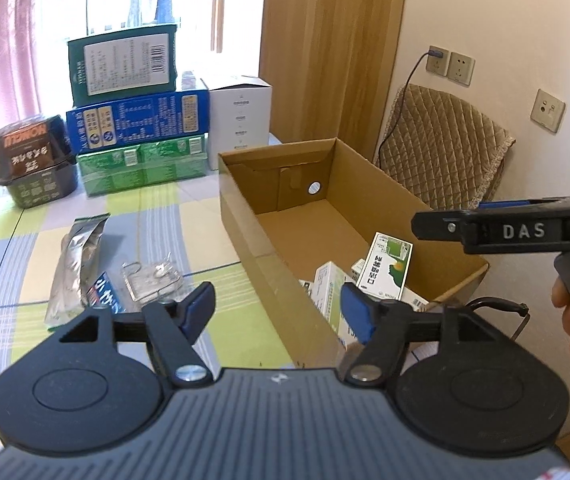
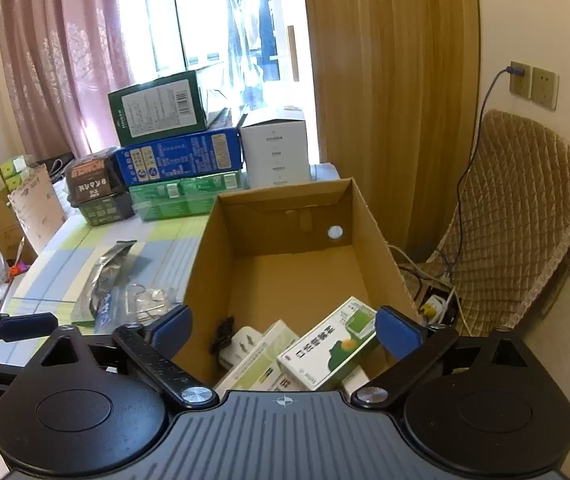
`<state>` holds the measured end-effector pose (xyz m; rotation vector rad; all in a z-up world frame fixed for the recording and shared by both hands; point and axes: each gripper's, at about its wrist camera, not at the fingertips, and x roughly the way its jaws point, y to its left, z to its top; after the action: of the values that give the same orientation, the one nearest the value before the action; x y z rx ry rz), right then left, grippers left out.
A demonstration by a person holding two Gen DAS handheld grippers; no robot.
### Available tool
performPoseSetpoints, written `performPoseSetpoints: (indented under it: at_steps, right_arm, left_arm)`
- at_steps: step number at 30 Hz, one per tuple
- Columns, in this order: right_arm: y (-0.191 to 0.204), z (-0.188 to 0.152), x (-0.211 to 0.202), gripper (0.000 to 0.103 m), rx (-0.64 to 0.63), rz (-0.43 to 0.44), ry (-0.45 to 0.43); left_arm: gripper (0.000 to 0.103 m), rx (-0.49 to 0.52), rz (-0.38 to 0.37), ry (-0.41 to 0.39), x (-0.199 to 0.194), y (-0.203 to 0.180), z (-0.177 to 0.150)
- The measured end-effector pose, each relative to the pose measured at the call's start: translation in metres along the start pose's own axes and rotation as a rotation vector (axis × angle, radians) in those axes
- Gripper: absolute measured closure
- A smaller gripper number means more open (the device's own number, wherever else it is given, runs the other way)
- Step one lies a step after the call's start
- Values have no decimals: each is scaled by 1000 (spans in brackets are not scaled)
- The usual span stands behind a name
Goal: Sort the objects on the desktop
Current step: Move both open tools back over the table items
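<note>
Partway: white-and-green medicine cartons (image 2: pixel 327 354) and a white plug adapter (image 2: pixel 241 346) lie in the open brown cardboard box (image 2: pixel 285 200); silver foil pouch (image 1: pixel 75 256) and clear plastic packet (image 1: pixel 151 278) remain on the tabletop (image 1: pixel 157 216) near its front edge; my left tool (image 1: pixel 279 312) and right tool (image 2: pixel 285 330) both gape empty.

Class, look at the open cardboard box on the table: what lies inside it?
Inside the cardboard box, at its near end: a green-and-white medicine carton, another pale carton, a white plug adapter with black cord. The far floor is bare. Whatever lies beneath the cartons is hidden.

a home room: pink curtains (image 2: pixel 57 60), quilted chair (image 2: pixel 525 216), checked tablecloth (image 1: pixel 157 216).
</note>
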<state>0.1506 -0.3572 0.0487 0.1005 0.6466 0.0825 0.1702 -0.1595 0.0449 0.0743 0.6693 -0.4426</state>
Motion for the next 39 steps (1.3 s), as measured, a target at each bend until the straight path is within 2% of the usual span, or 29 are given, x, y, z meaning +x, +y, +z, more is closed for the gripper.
performPoseSetpoints:
  at_steps: [10,15,30,39]
  right_arm:
    - [17,-11,-23,2,6,19,6]
    - [26,-15,-31,2,2,34,5]
    - [75,-22,-40,2,-63,85,9]
    - [118,-27,-31,2,-111,149,16]
  left_arm:
    - [9,-56,27,-4,-28,11,-20]
    - [2,-81,43,-11,-41,17,-28]
    - [2,-147,71,-24,-78,48,-56]
    - [2,-181,136,-33,-101,84,-73]
